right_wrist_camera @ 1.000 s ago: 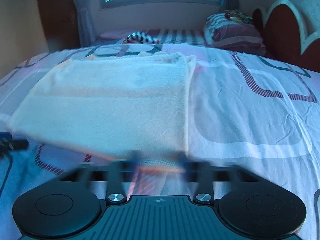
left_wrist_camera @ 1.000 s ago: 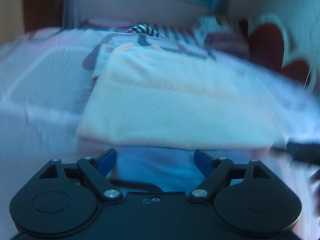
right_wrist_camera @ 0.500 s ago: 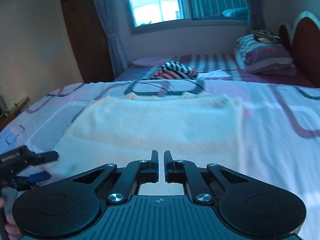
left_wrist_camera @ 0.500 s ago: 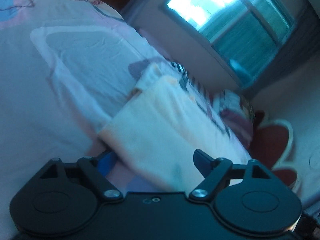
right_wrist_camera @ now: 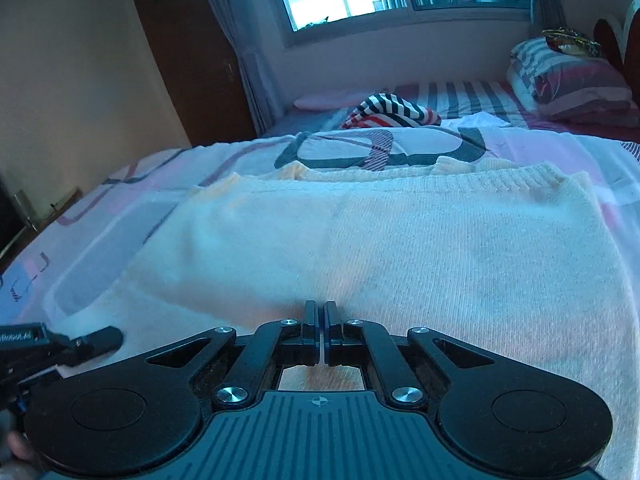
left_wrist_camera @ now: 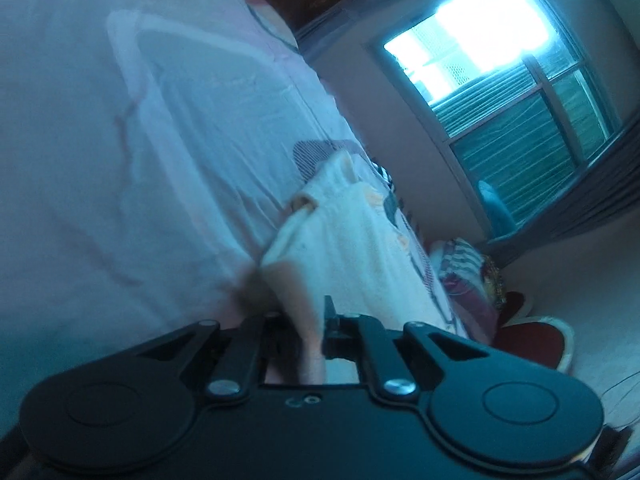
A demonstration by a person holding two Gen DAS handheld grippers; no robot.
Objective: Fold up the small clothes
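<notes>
Right tool [right_wrist_camera: 321, 322] closed tight on near hem of cream sweater [right_wrist_camera: 400, 248]; left tool [left_wrist_camera: 298, 320] clamped on same hem's left corner, cloth bunched between its fingers. Two-corner hold likely meant to carry near edge forward, folding evenly. Sweater lies flat on bed [right_wrist_camera: 120, 208] ahead of tools, long axis across them, ribbed far edge toward striped garment [right_wrist_camera: 390, 114].

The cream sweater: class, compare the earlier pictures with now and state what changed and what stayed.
Both grippers closed on the cream sweater's near edge: left gripper went from open to clamped and rolled sideways; right gripper shut too. The striped garment stayed put.
</notes>
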